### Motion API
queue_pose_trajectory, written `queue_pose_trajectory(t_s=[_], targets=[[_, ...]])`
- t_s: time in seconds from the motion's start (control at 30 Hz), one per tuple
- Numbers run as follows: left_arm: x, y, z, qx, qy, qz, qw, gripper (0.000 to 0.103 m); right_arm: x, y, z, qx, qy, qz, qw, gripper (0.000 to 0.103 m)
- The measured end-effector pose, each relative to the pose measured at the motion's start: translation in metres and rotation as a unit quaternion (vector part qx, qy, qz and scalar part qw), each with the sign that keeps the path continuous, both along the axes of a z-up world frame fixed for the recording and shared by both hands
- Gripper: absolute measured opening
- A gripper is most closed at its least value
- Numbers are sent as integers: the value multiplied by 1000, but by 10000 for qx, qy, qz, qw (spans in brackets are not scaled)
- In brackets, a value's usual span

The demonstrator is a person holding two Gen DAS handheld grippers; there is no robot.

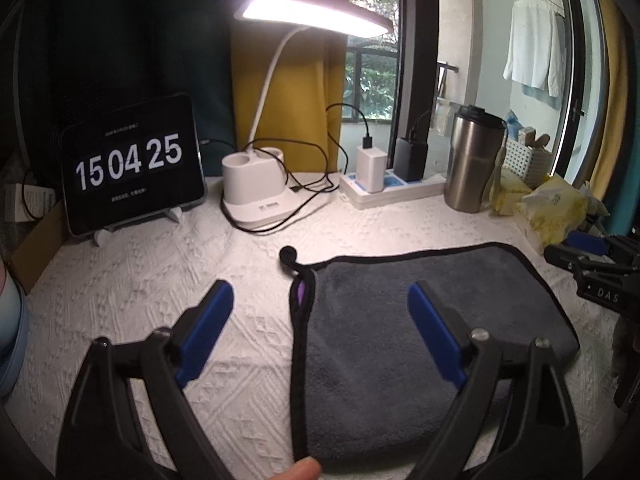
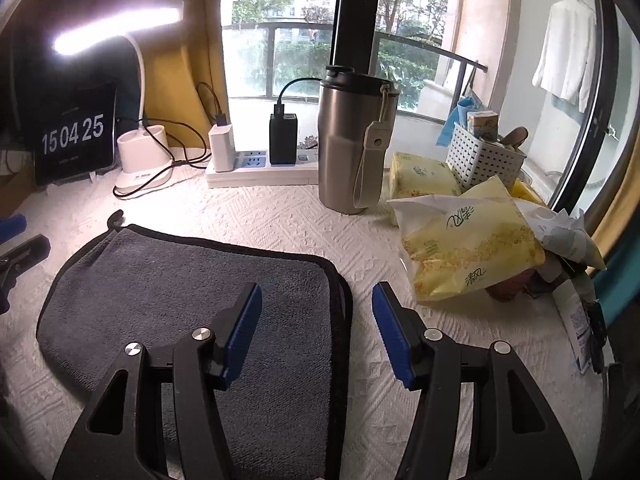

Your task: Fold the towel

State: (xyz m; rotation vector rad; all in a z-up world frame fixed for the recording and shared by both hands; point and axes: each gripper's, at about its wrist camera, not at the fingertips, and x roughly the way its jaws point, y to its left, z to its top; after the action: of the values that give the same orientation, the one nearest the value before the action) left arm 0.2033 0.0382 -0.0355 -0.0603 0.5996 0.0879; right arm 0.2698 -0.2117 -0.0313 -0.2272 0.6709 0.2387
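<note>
A dark grey towel [image 1: 376, 340] with black trim lies folded flat on the white textured tablecloth [image 1: 160, 280]; a purple inner layer shows at its left edge, and a black hanging loop [image 1: 289, 255] sticks out at its far left corner. My left gripper [image 1: 320, 300] is open and empty, straddling the towel's left edge. The towel also shows in the right wrist view [image 2: 168, 288]. My right gripper [image 2: 316, 304] is open and empty, straddling the towel's right edge. The right gripper's body shows at the right edge of the left wrist view [image 1: 600, 280].
At the back stand a clock tablet [image 1: 132, 168], a lit desk lamp [image 1: 256, 184], a power strip with chargers [image 1: 384, 188] and a steel tumbler [image 2: 348, 144]. Yellow tissue packs [image 2: 468, 252] and a white basket [image 2: 484, 160] crowd the right side.
</note>
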Motion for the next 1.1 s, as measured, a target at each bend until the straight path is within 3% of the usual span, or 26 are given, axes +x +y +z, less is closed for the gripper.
queue_pose_trajectory(t_s=[0.4,0.63,1.1], targets=[[-49,-4,14,139,-655,264,9974,90,-37,-4,12,180,-229,135,9995,61],[-76,-11,13,372,-1027,418,9931,90,-70,-9,22,406,-702,330,9962,61],[-138,-18,21,-6,-1794,394,9830,90,-141,-10,35,507,-1512,639,9851,61]])
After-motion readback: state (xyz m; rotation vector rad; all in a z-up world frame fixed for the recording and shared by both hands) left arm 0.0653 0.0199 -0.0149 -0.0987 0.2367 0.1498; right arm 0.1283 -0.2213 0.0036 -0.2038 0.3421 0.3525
